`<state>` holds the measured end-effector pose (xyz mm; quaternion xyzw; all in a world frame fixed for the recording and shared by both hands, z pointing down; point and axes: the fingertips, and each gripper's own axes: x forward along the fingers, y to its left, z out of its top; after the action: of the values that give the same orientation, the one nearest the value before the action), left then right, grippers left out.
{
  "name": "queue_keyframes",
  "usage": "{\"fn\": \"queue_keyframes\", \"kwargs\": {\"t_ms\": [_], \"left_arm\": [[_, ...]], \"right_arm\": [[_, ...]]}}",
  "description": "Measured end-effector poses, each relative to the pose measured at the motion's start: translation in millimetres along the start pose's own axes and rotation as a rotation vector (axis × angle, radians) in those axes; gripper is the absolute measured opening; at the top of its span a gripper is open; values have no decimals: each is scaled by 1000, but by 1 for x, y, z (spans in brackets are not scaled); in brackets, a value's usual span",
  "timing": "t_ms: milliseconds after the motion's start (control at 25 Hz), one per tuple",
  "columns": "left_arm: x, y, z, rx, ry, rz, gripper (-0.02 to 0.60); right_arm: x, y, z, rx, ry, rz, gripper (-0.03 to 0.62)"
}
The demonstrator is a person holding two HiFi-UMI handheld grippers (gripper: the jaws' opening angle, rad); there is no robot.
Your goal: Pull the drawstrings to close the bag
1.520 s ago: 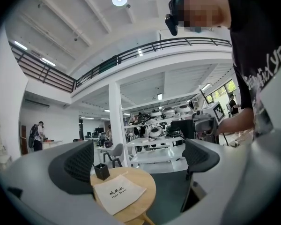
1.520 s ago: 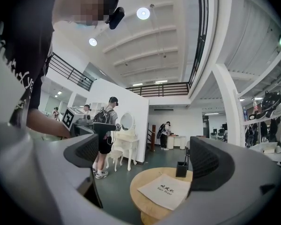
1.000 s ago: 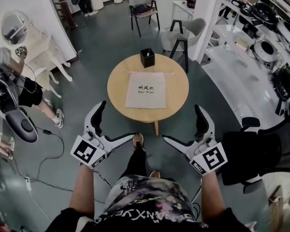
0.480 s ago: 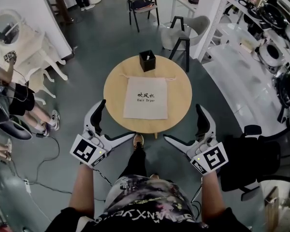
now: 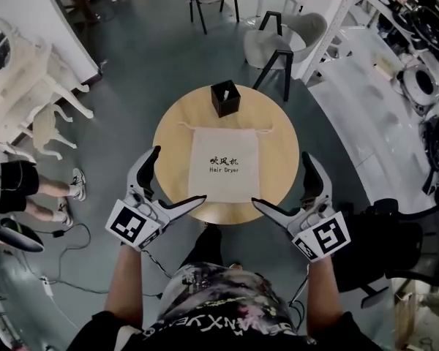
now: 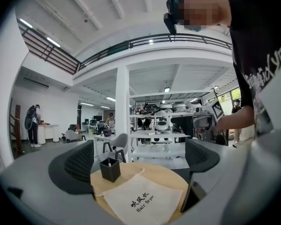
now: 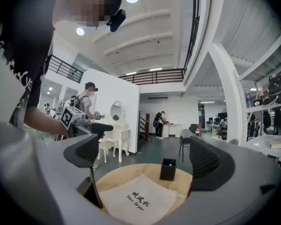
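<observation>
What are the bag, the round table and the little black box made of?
The bag looks like off-white woven cloth, maybe cotton: matte, limp and flat, with thin cords at its top. The table seems light wood or veneer, with a smooth pale tan top. The black box is matte and stiff-sided; plastic or leather-look, I cannot tell.

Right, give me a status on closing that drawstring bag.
Done: nothing visible yet. The cloth bag lies flat on the round table, top ungathered, drawstrings slack at its far corners.
In hand: nothing. The left gripper and right gripper are open and empty, near the table's near edge.
Left: reach the cords, grip both, pull them apart.
</observation>
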<state>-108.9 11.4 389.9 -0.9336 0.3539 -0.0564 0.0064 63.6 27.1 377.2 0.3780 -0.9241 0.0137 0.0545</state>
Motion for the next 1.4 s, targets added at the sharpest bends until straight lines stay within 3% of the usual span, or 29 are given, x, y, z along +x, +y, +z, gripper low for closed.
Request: {"fn": "queue_keyframes", "kwargs": {"t_ms": [640,1040,1400], "left_arm": [[84,133,-29,-74,27,-83,586],[113,161,-38,-91,33,-92,585],[134,160,-34,-62,70,-15,585]], "right_arm": [[126,-82,-7,20,88,-58,586],[150,-110,-16,35,103,-69,586],[152,-136,-22,73,80,13,586]]}}
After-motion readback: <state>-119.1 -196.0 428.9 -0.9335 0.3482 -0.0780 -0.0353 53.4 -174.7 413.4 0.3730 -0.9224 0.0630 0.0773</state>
